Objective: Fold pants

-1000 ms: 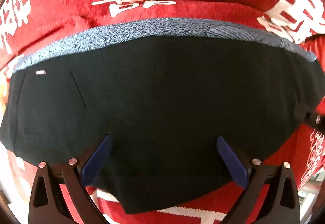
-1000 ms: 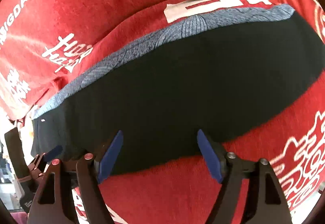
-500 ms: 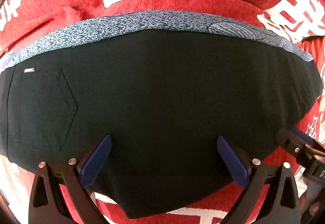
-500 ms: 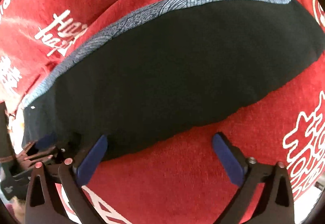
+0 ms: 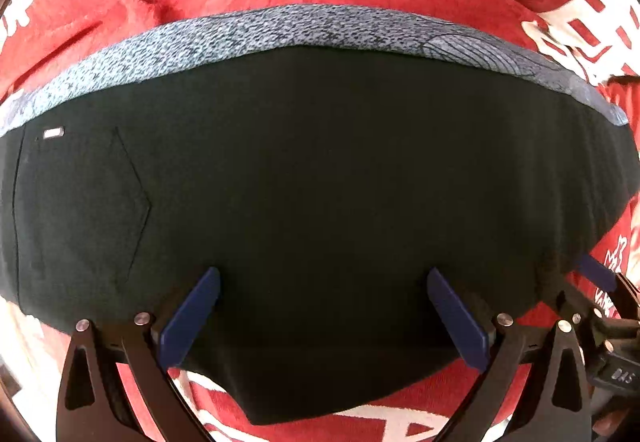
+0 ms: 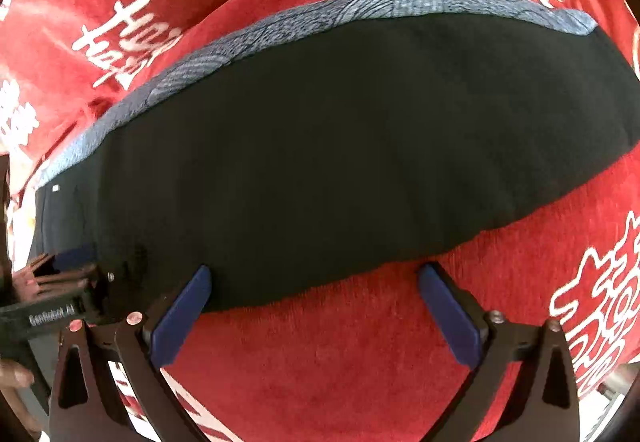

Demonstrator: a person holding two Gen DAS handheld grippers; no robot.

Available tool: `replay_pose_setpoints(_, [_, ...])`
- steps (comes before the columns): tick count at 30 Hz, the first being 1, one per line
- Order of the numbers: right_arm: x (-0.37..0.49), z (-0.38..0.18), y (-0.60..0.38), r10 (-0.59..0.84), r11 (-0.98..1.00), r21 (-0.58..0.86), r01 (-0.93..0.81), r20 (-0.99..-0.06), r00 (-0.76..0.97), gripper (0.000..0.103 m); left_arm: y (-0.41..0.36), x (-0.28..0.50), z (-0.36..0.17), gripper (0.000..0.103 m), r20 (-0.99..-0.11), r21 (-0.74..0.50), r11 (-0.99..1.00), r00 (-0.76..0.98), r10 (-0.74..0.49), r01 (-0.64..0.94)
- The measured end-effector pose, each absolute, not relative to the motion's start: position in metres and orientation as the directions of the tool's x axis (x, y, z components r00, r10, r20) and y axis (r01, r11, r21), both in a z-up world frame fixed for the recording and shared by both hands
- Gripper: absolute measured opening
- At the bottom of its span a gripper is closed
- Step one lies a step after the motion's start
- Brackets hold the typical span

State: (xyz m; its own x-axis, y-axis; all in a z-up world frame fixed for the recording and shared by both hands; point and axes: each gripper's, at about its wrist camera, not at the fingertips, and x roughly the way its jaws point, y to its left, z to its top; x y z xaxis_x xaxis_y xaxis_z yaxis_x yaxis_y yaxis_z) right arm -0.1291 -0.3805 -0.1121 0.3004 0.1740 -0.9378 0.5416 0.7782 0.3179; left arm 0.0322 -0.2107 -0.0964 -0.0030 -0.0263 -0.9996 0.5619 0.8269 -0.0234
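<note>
Nearest, the left gripper [image 5: 323,308] hangs with its tongs spread wide and empty over the near hem of the black pants [image 5: 320,181]. The right gripper [image 6: 313,306], its tongs just opened fully and holding nothing, straddles that same hem where it meets the red blanket [image 6: 340,354]. The pants lie flat on the blanket, long axis running left to right, pocket end leftward. Judged, a fold has just been laid; the next likely needs both grippers to pinch one end. Beyond the pants peeks a blue patterned cloth [image 5: 280,29].
</note>
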Motion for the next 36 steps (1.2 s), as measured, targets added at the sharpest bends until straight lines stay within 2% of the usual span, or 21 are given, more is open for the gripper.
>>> replay_pose_setpoints(4, [-0.129, -0.108, -0.391, 0.268, 0.769, 0.384, 0.511, -0.919, 0.288, 0.103, -0.213, 0.034, -0.097, 0.103, -1.000, -0.003, 0.851, 0.004, -0.006, 0.525])
replay_pose_setpoints(8, [-0.146, -0.102, -0.421, 0.348, 0.703, 0.483, 0.522, -0.874, 0.340, 0.103, -0.218, 0.030, -0.095, 0.103, -0.999, 0.040, 0.861, 0.033, 0.027, 0.508])
replay_pose_setpoints(12, [-0.175, -0.094, -0.463, 0.407, 0.604, 0.600, 0.525, -0.798, 0.444, 0.103, -0.238, 0.021, -0.084, 0.103, -0.990, 0.137, 0.839, 0.110, 0.093, 0.527])
replay_pose_setpoints(14, [-0.189, -0.094, -0.481, 0.420, 0.563, 0.632, 0.533, -0.774, 0.474, 0.103, -0.250, 0.016, -0.077, 0.103, -0.992, 0.114, 0.839, 0.112, 0.064, 0.532])
replay_pose_setpoints(19, [-0.222, -0.098, -0.526, 0.341, 0.541, 0.596, 0.593, -0.800, 0.494, 0.103, -0.306, -0.005, -0.065, 0.103, -0.990, 0.070, 0.818, 0.140, -0.013, 0.571])
replay_pose_setpoints(26, [-0.268, -0.112, -0.597, 0.191, 0.383, 0.568, 0.728, -0.820, 0.539, 0.100, -0.387, -0.022, -0.091, 0.103, -0.991, 0.049, 0.777, 0.129, -0.041, 0.627])
replay_pose_setpoints(27, [-0.272, -0.114, -0.604, 0.179, 0.361, 0.570, 0.738, -0.819, 0.545, 0.098, -0.394, -0.030, -0.093, 0.103, -0.990, 0.070, 0.770, 0.136, -0.023, 0.635])
replay_pose_setpoints(29, [-0.281, -0.120, -0.621, 0.150, 0.320, 0.565, 0.760, -0.822, 0.549, 0.084, -0.403, -0.035, -0.102, 0.103, -0.986, 0.114, 0.763, 0.165, 0.010, 0.636])
replay_pose_setpoints(31, [-0.285, -0.126, -0.634, 0.140, 0.298, 0.564, 0.771, -0.824, 0.549, 0.064, -0.404, -0.035, -0.101, 0.103, -0.985, 0.112, 0.767, 0.173, 0.001, 0.631])
replay_pose_setpoints(33, [-0.285, -0.132, -0.640, 0.128, 0.273, 0.559, 0.783, -0.828, 0.546, 0.054, -0.403, -0.035, -0.101, 0.103, -0.985, 0.104, 0.767, 0.171, -0.007, 0.633])
replay_pose_setpoints(35, [-0.285, -0.138, -0.645, 0.113, 0.268, 0.549, 0.792, -0.834, 0.540, 0.036, -0.404, -0.034, -0.102, 0.103, -0.986, 0.104, 0.763, 0.164, -0.003, 0.639])
replay_pose_setpoints(36, [-0.283, -0.141, -0.648, 0.110, 0.269, 0.543, 0.795, -0.838, 0.535, 0.017, -0.403, -0.035, -0.101, 0.103, -0.987, 0.106, 0.761, 0.163, 0.001, 0.640])
